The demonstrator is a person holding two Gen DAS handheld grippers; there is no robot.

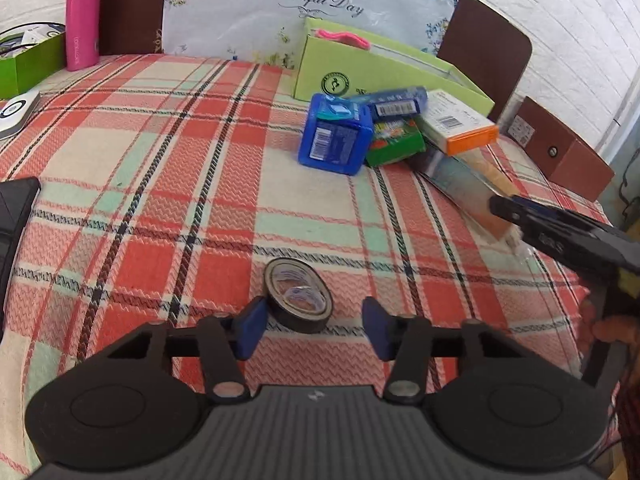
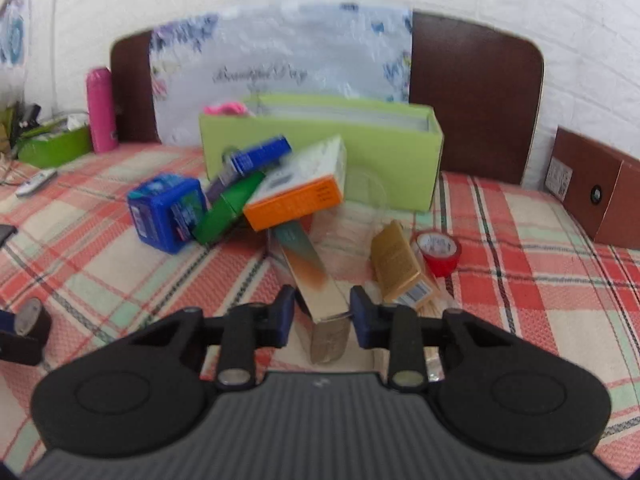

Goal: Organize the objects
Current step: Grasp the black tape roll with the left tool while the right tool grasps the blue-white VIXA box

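Plaid tablecloth (image 1: pixel 160 152): two tape rolls, one black (image 1: pixel 299 295), one red (image 2: pixel 439 251).

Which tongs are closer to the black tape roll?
Left. The left tongs sit around the black tape roll, one finger touching it. The right tongs are farther off, at the long silver box.

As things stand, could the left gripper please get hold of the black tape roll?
Probably yes. The black tape roll sits between the left gripper's jaws, against the left finger with a gap to the other. Nothing else lies near it on the cloth, so closing should catch it.
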